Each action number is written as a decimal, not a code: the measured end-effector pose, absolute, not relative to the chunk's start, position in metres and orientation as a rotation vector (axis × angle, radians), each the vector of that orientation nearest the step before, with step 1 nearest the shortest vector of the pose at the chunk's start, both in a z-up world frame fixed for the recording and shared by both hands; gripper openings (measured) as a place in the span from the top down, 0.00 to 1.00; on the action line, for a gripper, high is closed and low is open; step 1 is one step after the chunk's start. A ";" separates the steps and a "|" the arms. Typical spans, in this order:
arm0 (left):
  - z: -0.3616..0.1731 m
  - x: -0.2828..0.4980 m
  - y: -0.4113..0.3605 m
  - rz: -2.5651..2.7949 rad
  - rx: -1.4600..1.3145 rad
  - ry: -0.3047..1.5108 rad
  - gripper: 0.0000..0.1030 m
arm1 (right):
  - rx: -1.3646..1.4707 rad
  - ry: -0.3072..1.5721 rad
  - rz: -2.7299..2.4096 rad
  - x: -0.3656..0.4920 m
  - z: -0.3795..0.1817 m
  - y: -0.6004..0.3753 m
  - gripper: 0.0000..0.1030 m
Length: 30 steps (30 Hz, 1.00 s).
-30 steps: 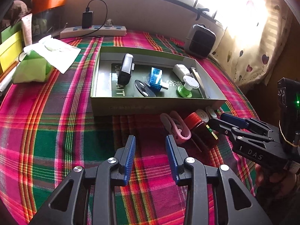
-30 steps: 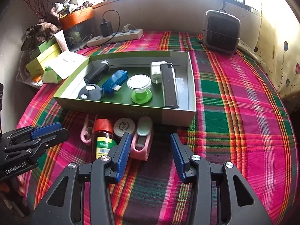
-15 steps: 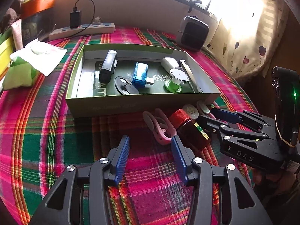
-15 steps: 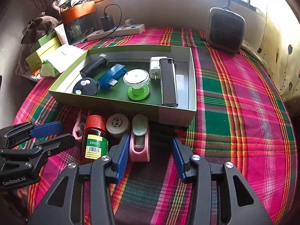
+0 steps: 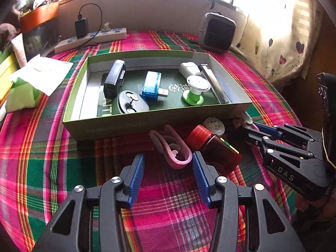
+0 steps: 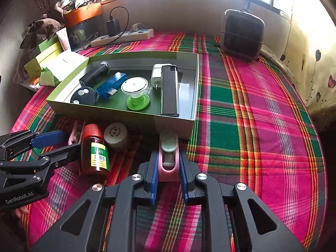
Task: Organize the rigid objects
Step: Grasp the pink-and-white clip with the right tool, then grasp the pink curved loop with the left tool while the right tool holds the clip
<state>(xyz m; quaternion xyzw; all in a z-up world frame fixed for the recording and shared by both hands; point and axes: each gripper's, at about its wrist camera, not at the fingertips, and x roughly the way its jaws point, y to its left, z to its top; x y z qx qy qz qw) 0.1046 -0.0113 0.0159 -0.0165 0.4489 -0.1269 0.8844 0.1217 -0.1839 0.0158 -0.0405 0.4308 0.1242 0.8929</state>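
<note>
A small pink stapler [image 6: 168, 147] with a pale green top lies on the plaid cloth against the front wall of the green box [image 6: 126, 115]. My right gripper [image 6: 168, 157] is shut on its sides. In the left wrist view that gripper [image 5: 248, 131] reaches in from the right. My left gripper [image 5: 169, 157] stands open. A pink loop clip [image 5: 174, 153] lies just beyond its tips, untouched. A brown bottle [image 5: 216, 149] with a red cap lies beside the right fingertip. Behind the bottle sits a white round jar [image 5: 214, 124].
The box holds a black lighter [image 6: 169, 90], a white plug [image 6: 156, 76], a green-and-white spool [image 6: 135, 92], a blue USB stick [image 6: 111, 84], a key fob [image 6: 84, 97] and a black torch [image 6: 94, 75]. A fan heater [image 6: 241, 35], power strip [image 6: 124, 36] and tissue pack [image 5: 23, 92] stand around it.
My right jaws have closed on the pink stapler. My left jaws have widened, and that gripper has slid closer to the pink loop clip and the brown bottle.
</note>
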 end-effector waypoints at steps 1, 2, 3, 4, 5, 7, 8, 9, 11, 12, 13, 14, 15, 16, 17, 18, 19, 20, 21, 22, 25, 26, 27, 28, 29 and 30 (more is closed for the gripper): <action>0.016 0.105 -0.011 -0.258 -0.037 0.935 0.56 | -0.084 0.892 0.258 0.121 0.016 -0.184 0.82; 0.016 0.106 -0.011 -0.254 -0.037 0.934 0.56 | -0.087 0.890 0.259 0.120 0.016 -0.184 0.82; 0.016 0.106 -0.011 -0.249 -0.038 0.934 0.56 | -0.089 0.888 0.260 0.120 0.016 -0.184 0.82; 0.016 0.105 -0.010 -0.241 -0.039 0.934 0.56 | -0.091 0.886 0.260 0.119 0.016 -0.184 0.82; 0.016 0.105 -0.009 -0.234 -0.037 0.933 0.56 | -0.091 0.885 0.263 0.119 0.016 -0.184 0.82; 0.017 0.104 -0.008 -0.224 -0.036 0.932 0.56 | -0.088 0.884 0.267 0.118 0.016 -0.186 0.82; 0.017 0.104 -0.007 -0.210 -0.028 0.932 0.56 | -0.086 0.884 0.267 0.118 0.016 -0.186 0.82; 0.017 0.104 -0.006 -0.200 -0.021 0.933 0.56 | -0.085 0.883 0.268 0.118 0.016 -0.186 0.82; 0.016 0.103 -0.003 -0.187 -0.020 0.935 0.56 | -0.085 0.883 0.269 0.118 0.016 -0.186 0.82; 0.016 0.103 0.000 -0.183 -0.025 0.935 0.56 | -0.085 0.883 0.268 0.118 0.016 -0.186 0.82; 0.016 0.103 0.002 -0.179 -0.030 0.934 0.56 | -0.085 0.883 0.268 0.118 0.016 -0.186 0.82; 0.016 0.103 0.004 -0.176 -0.032 0.934 0.56 | -0.084 0.883 0.268 0.118 0.016 -0.186 0.82; 0.016 0.103 0.005 -0.174 -0.033 0.935 0.56 | -0.084 0.883 0.269 0.118 0.016 -0.186 0.82; 0.016 0.104 0.006 -0.169 -0.029 0.934 0.56 | -0.084 0.883 0.269 0.118 0.016 -0.186 0.82; 0.016 0.104 0.006 -0.157 -0.016 0.932 0.56 | -0.085 0.883 0.269 0.118 0.016 -0.186 0.82; 0.015 0.105 0.005 -0.144 0.001 0.931 0.56 | -0.085 0.883 0.268 0.118 0.016 -0.186 0.82; 0.015 0.106 0.006 -0.137 0.010 0.931 0.56 | -0.084 0.883 0.268 0.118 0.016 -0.186 0.82; 0.015 0.107 0.006 -0.140 0.014 0.930 0.56 | -0.083 0.883 0.269 0.118 0.016 -0.186 0.82; 0.015 0.108 0.007 -0.142 0.016 0.930 0.56 | -0.083 0.883 0.269 0.118 0.016 -0.186 0.82; 0.015 0.109 0.007 -0.144 0.017 0.931 0.56 | -0.084 0.883 0.268 0.118 0.016 -0.186 0.82; 0.015 0.112 0.009 -0.149 0.017 0.929 0.56 | -0.086 0.883 0.268 0.118 0.016 -0.186 0.82; 0.015 0.113 0.008 -0.153 0.023 0.927 0.56 | -0.085 0.883 0.268 0.118 0.016 -0.186 0.82; 0.014 0.114 0.008 -0.156 0.031 0.926 0.56 | -0.086 0.883 0.268 0.118 0.016 -0.186 0.82; 0.014 0.114 0.007 -0.157 0.037 0.925 0.56 | -0.085 0.883 0.268 0.118 0.016 -0.186 0.82; 0.014 0.115 0.006 -0.160 0.043 0.924 0.56 | -0.085 0.883 0.268 0.118 0.016 -0.186 0.82; 0.014 0.116 0.005 -0.165 0.047 0.922 0.56 | -0.086 0.883 0.268 0.118 0.016 -0.186 0.82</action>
